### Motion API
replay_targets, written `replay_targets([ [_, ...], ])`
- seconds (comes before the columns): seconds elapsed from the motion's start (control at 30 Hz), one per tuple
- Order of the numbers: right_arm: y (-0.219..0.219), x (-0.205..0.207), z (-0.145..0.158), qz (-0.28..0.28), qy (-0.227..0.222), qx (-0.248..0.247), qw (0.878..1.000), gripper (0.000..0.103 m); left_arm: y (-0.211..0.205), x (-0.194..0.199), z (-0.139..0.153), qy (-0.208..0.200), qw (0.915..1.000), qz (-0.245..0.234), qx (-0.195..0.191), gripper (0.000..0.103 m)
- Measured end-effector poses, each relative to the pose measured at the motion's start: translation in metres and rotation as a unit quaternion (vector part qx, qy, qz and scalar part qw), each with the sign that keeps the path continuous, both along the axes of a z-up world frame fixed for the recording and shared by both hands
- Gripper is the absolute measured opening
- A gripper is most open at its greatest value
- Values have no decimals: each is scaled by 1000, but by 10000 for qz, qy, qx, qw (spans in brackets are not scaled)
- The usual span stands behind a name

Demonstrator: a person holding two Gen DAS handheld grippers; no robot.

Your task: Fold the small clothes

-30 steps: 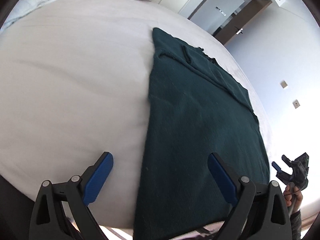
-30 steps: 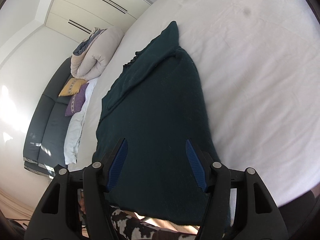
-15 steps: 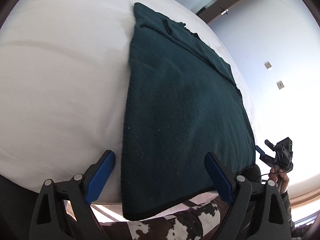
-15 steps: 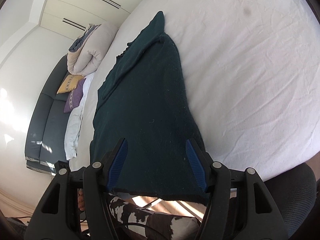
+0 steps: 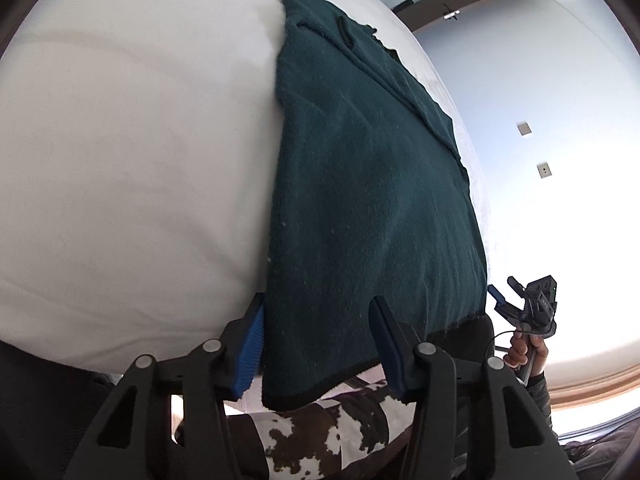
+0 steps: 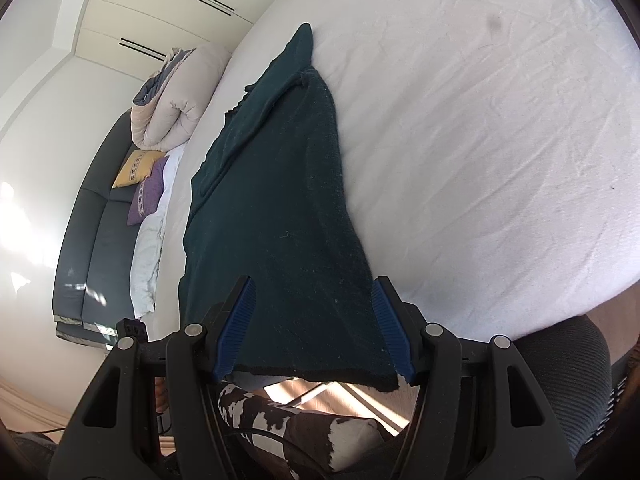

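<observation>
A dark green garment [image 5: 360, 184] lies flat on the white bed [image 5: 132, 160], folded lengthwise, its near hem hanging over the bed's front edge. My left gripper [image 5: 316, 344] is open, its blue pads either side of the garment's near left corner. In the right wrist view the garment [image 6: 280, 216] runs away from me, and my right gripper [image 6: 312, 332] is open with its pads straddling the near right corner of the hem. The right gripper also shows in the left wrist view [image 5: 528, 304], held in a hand.
A rolled duvet [image 6: 176, 100] lies at the head of the bed. A dark sofa [image 6: 92, 232] with yellow and purple cushions stands beyond the bed's left side. The person's patterned trousers [image 6: 280, 416] are below the hem. A grey chair [image 6: 568, 364] is at lower right.
Both grippers have drawn back and down to the garment's near hem. The left gripper's jaws have narrowed around the left corner. The hem now sits between both pairs of pads.
</observation>
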State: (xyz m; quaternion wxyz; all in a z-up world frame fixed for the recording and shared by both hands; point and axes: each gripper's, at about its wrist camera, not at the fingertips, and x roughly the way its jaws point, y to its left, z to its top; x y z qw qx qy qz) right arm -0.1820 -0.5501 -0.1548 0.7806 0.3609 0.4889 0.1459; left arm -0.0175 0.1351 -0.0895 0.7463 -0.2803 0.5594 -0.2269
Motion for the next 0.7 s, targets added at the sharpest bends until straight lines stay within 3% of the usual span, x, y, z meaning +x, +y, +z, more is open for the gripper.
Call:
replay_targets([
  [0.2, -6, -3, -4, 64, 139, -50, 9999, 59, -1, 1, -2, 20, 9999, 23, -113, 52],
  [0.27, -7, -3, -6, 108, 254, -125, 9995, 59, -5, 1, 1, -6, 10000, -68, 5, 50],
  [0.43, -7, -1, -20, 181, 585, -100, 9981, 59, -4, 2, -5, 161, 9998, -87, 97, 15],
  [0.7, -1, 13, -32, 601, 900, 26, 9941, 59, -3, -3, -9, 185, 9998, -84, 92, 8],
])
